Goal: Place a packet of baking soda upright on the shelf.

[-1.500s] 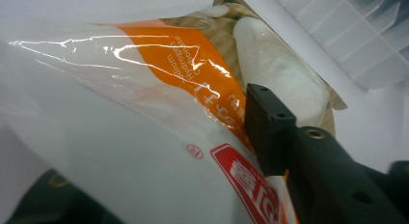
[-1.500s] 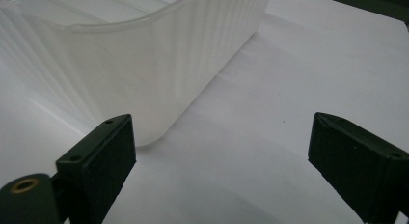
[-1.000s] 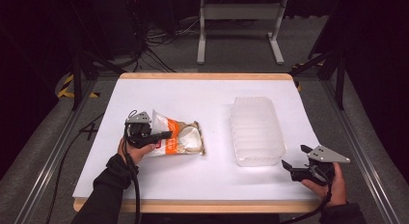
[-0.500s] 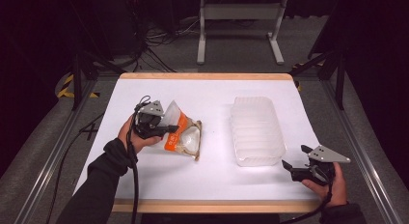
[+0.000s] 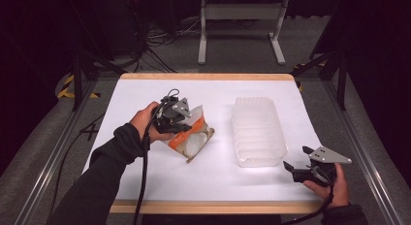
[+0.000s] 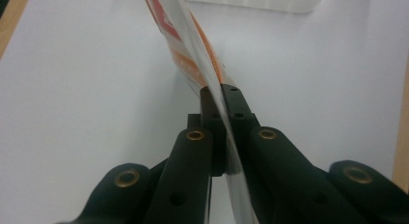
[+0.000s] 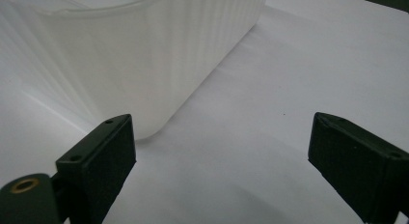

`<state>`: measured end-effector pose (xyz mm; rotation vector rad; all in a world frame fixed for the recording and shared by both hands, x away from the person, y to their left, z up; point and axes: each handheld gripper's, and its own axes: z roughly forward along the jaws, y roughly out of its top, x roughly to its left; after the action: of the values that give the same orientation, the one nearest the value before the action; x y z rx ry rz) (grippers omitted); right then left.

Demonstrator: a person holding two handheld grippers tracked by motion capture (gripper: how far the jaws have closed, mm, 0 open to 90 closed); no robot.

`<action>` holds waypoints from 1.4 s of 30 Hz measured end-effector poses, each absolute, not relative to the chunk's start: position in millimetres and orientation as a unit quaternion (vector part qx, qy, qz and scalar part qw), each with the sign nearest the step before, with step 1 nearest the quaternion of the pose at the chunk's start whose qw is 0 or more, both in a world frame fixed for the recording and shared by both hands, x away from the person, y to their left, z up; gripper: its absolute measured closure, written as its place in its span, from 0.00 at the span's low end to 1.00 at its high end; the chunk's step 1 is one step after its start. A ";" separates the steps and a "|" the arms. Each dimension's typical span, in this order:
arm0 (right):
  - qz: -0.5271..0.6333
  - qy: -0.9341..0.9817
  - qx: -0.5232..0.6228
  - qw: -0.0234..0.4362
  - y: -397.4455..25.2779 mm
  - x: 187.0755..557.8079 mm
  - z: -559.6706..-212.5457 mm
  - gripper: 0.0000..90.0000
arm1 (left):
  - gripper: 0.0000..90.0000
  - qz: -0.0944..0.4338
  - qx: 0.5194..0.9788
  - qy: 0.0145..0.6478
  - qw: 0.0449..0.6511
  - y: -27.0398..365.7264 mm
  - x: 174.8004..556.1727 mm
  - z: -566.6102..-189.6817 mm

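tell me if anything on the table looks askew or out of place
Only the orange and white packet: it sits tilted, one end raised off the white table, because the left gripper is shut on its edge. The clear ribbed tray lies flat and square. The right gripper is open, beside the tray's near corner.

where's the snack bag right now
In the high view the snack bag is left of centre on the white table, pinched by the left gripper and tilted up, with the clear plastic container off to its right.
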<state>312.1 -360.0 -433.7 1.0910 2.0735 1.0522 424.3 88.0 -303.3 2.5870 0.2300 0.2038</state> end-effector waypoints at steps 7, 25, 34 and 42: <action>0.394 0.774 0.407 0.284 -359.5 311.5 -433.1 0.12 | 1.00 0.004 0.951 0.075 0.300 94.7 428.1 -308.3; 0.393 0.775 0.406 0.282 -359.3 311.6 -433.0 0.12 | 1.00 0.071 0.955 0.021 0.286 50.0 413.1 -267.7; 0.394 0.776 0.405 0.281 -359.3 311.4 -432.9 0.12 | 1.00 0.065 0.945 0.004 0.320 23.3 413.6 -258.4; 0.394 0.775 0.405 0.283 -359.8 311.1 -432.6 0.12 | 1.00 0.067 0.937 -0.007 0.342 4.4 413.1 -253.7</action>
<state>311.1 -359.8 -432.6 1.0857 2.0750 1.0552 413.1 4.4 -253.7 2.4374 -0.0181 0.1744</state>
